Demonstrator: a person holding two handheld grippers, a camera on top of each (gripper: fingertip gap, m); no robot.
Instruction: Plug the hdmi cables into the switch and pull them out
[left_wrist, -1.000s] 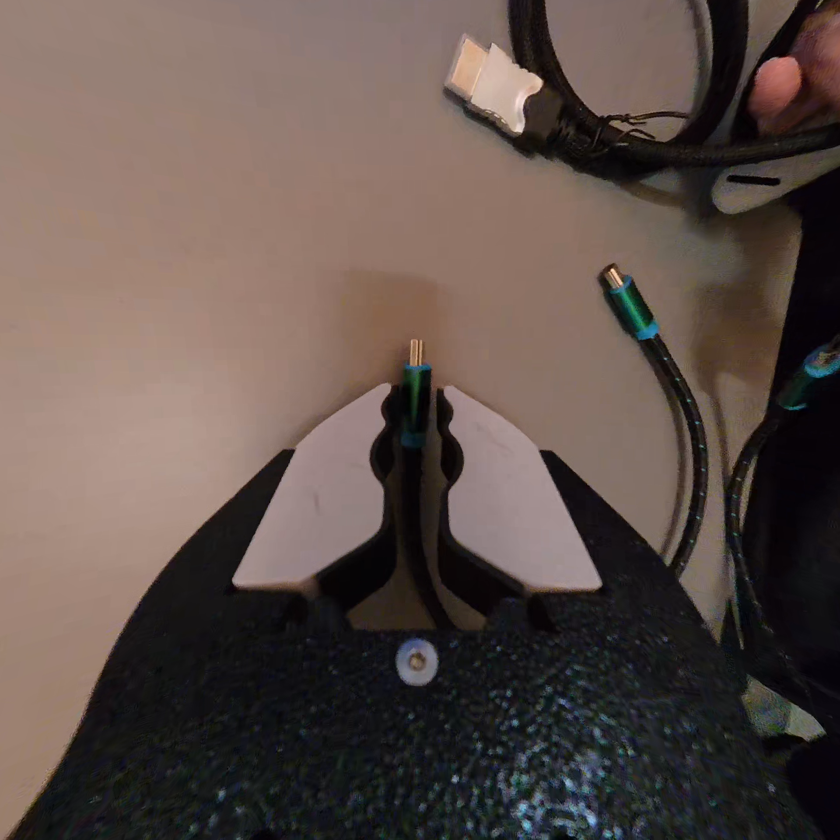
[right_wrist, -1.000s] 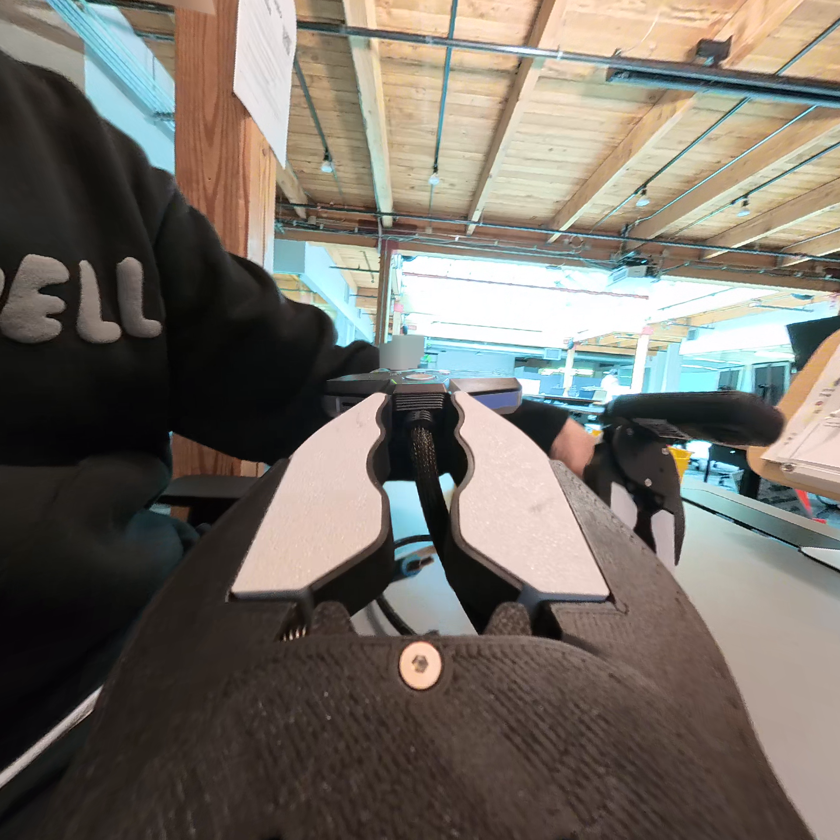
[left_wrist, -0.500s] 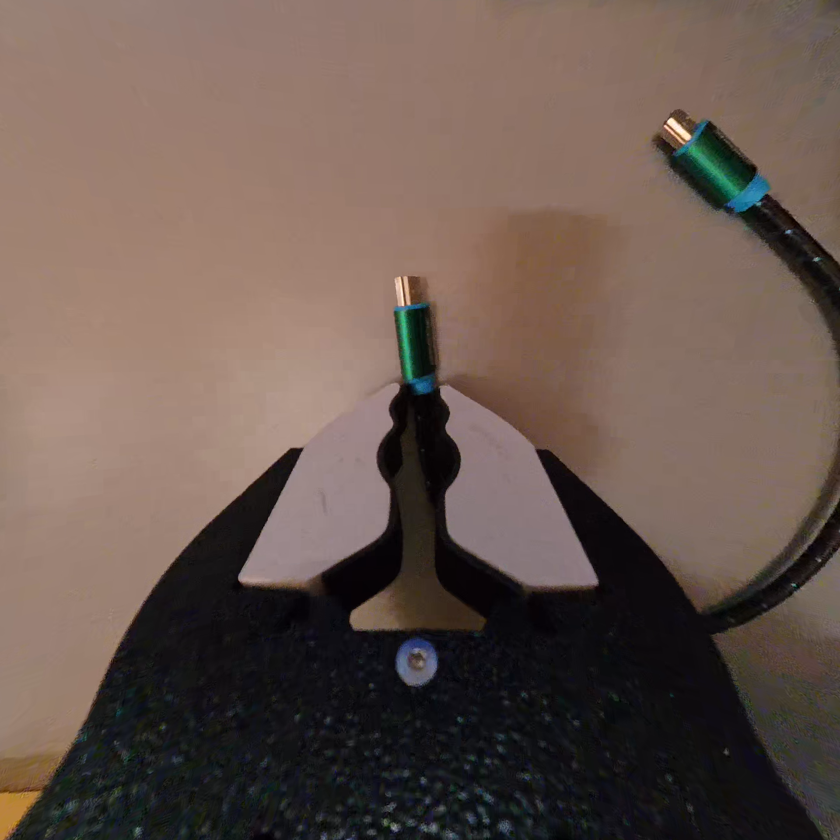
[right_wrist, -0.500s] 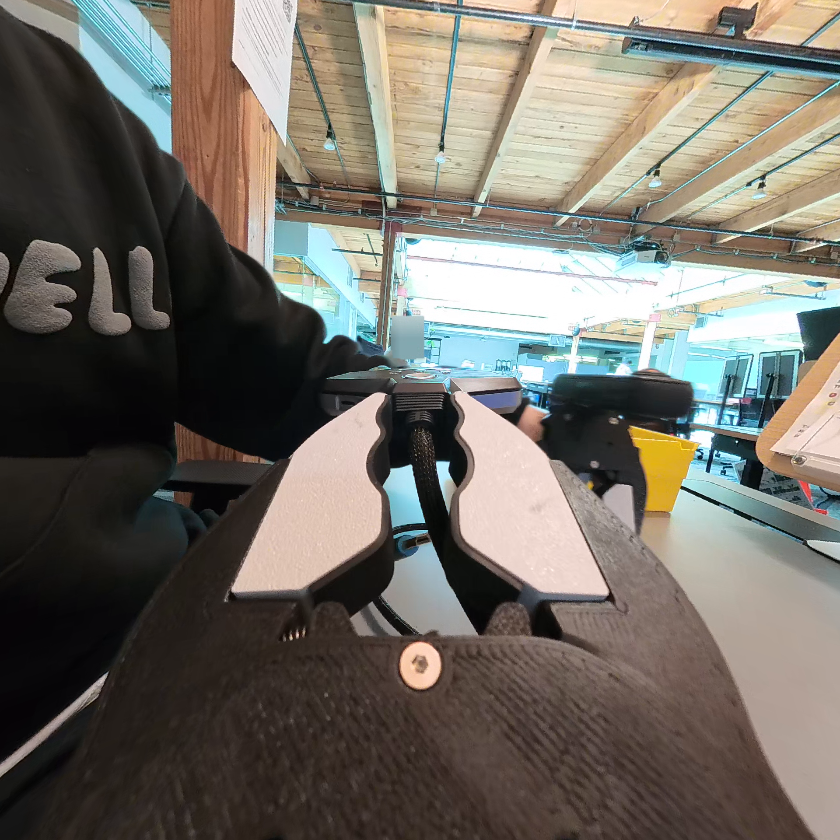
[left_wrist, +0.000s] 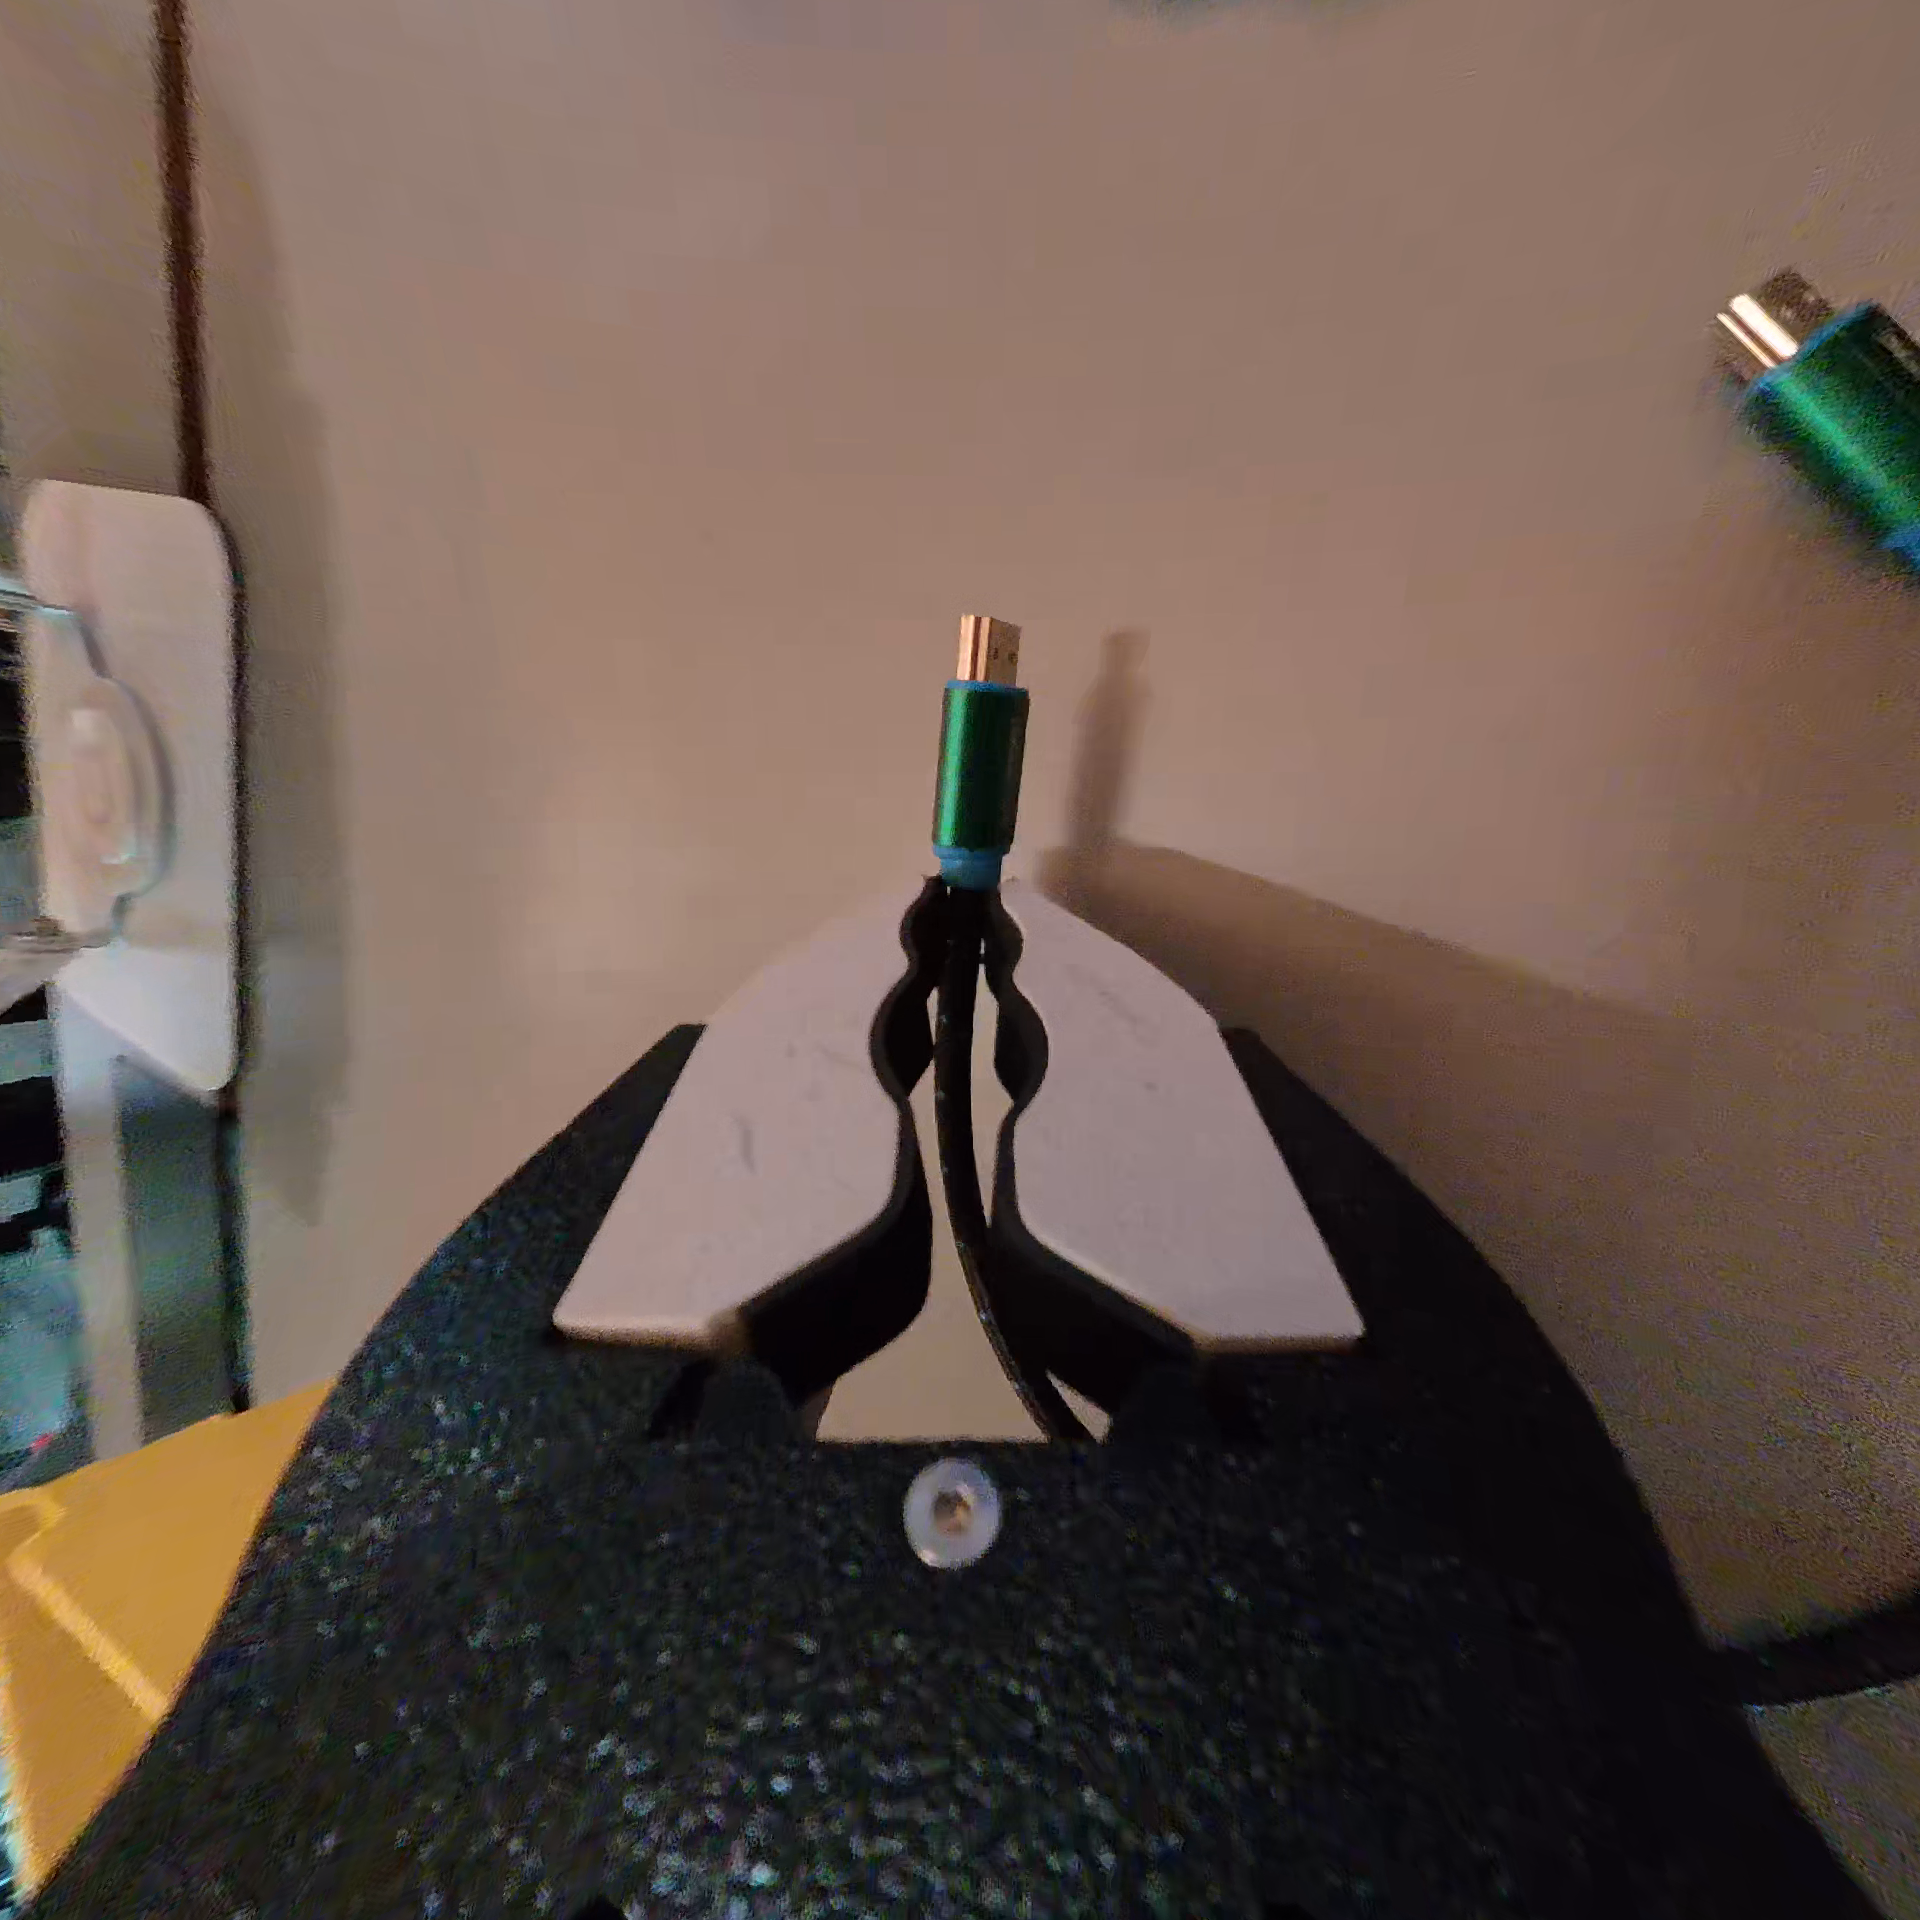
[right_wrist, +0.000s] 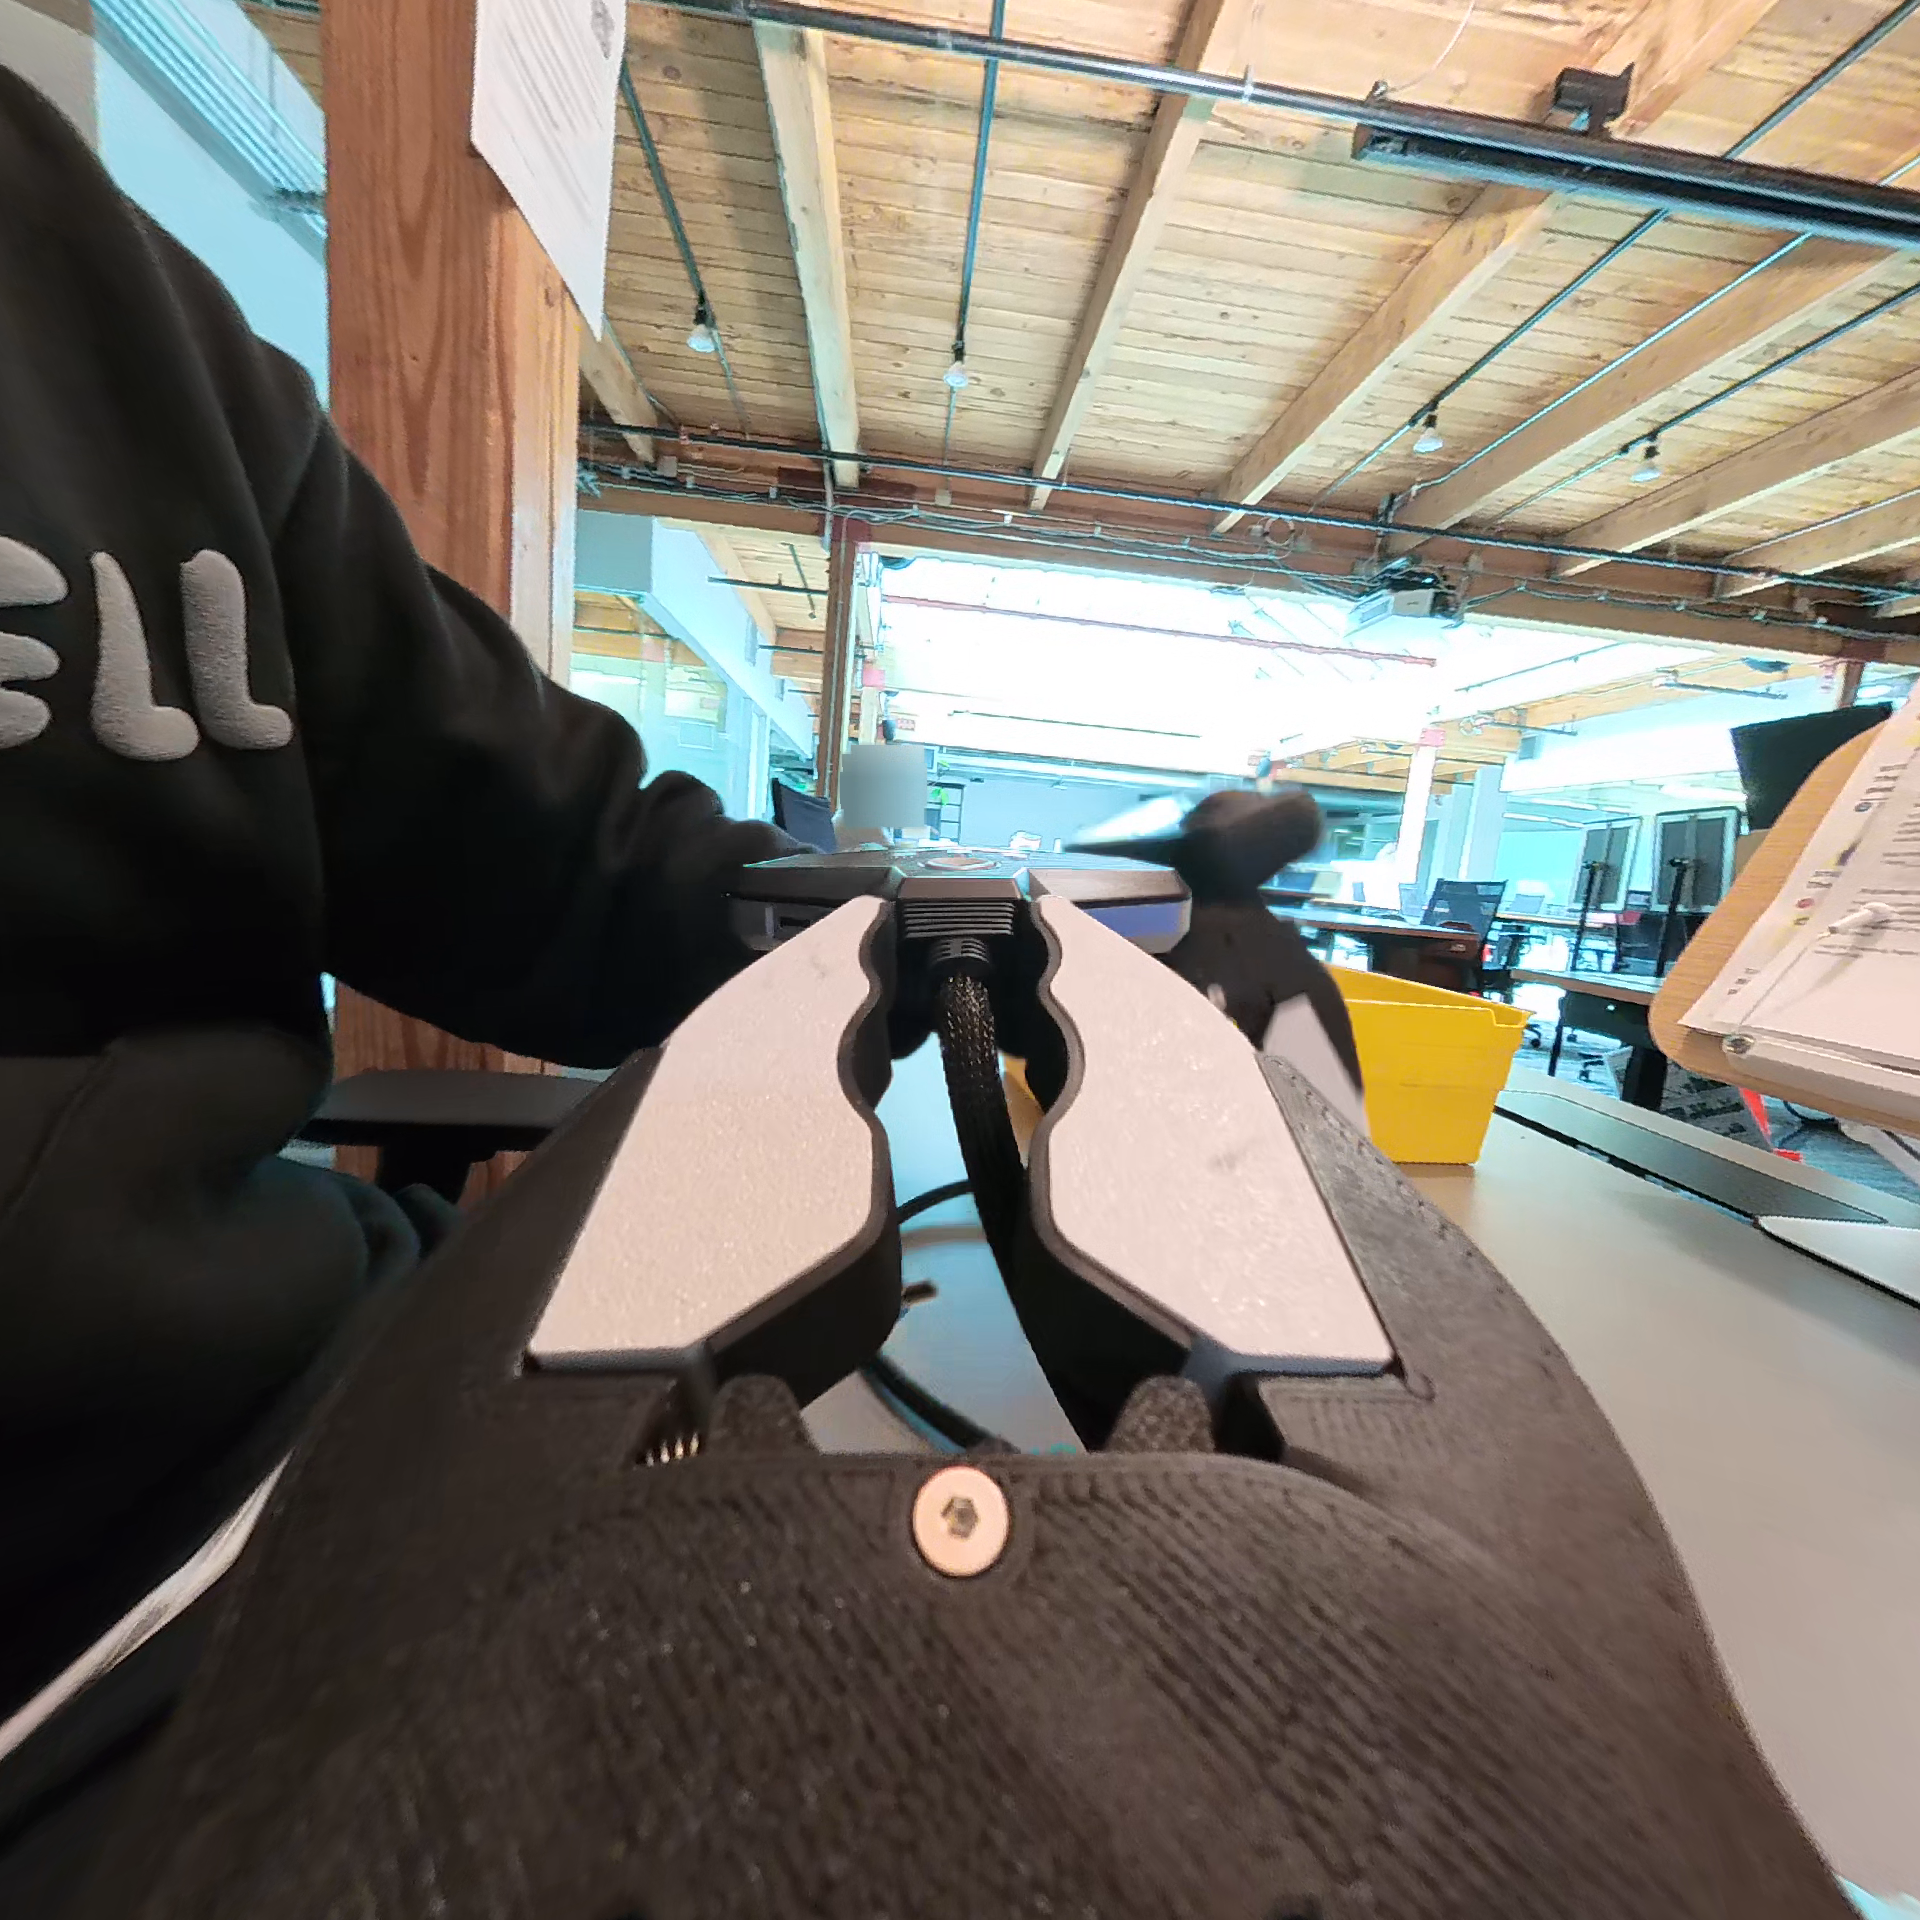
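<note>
In the left wrist view my left gripper (left_wrist: 961, 894) is shut on a thin black braided HDMI cable just behind its green plug (left_wrist: 982, 764). The plug's gold tip points away from me above the beige table (left_wrist: 675, 395). A second green plug (left_wrist: 1844, 416) lies blurred at the right edge. In the right wrist view my right gripper (right_wrist: 956, 925) is shut on the ribbed cable end of the flat black switch (right_wrist: 831, 883) and holds it above the table. The switch's thick braided cable (right_wrist: 971, 1049) runs back between the fingers. The left gripper (right_wrist: 1247, 914) shows blurred just right of the switch.
A yellow bin (right_wrist: 1423, 1070) stands on the table behind the switch, and its corner shows in the left wrist view (left_wrist: 114, 1558). A person in a black sweatshirt (right_wrist: 208, 831) fills the left. A board with papers (right_wrist: 1808, 935) leans at the right. A white object (left_wrist: 125, 727) sits at the left edge.
My left gripper has carried the green plug away from the other cables. The second plug has slid to the right edge. The bin and white object have come into view. The switch has stayed held.
</note>
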